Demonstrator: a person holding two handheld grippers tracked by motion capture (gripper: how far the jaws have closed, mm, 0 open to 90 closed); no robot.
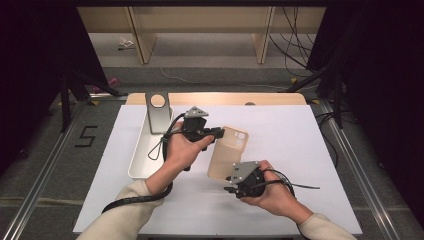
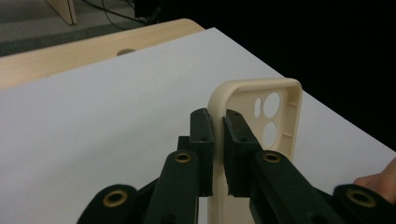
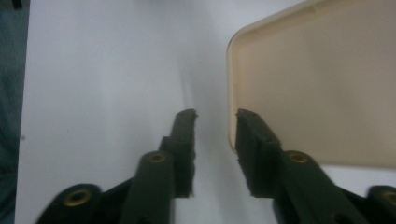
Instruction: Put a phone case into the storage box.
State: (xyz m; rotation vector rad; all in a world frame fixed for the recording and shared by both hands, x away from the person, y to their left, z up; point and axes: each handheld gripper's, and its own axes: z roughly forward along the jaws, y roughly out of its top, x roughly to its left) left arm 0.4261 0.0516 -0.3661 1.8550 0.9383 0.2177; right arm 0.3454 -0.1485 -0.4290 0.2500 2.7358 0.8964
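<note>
A beige phone case with camera cut-outs hangs tilted over the white mat. My left gripper is shut on the case's side wall near the camera end; in the left gripper view the pads of the left gripper press on that wall of the case from both sides. My right gripper is at the case's lower end with its jaws apart. In the right gripper view the right gripper has a bare gap between its pads, and the case's rim lies just beside one jaw.
A white oblong tray lies on the left of the mat, with a grey stand with a round head upright at its far end. The wooden table edge runs behind the mat. Dark floor surrounds the table.
</note>
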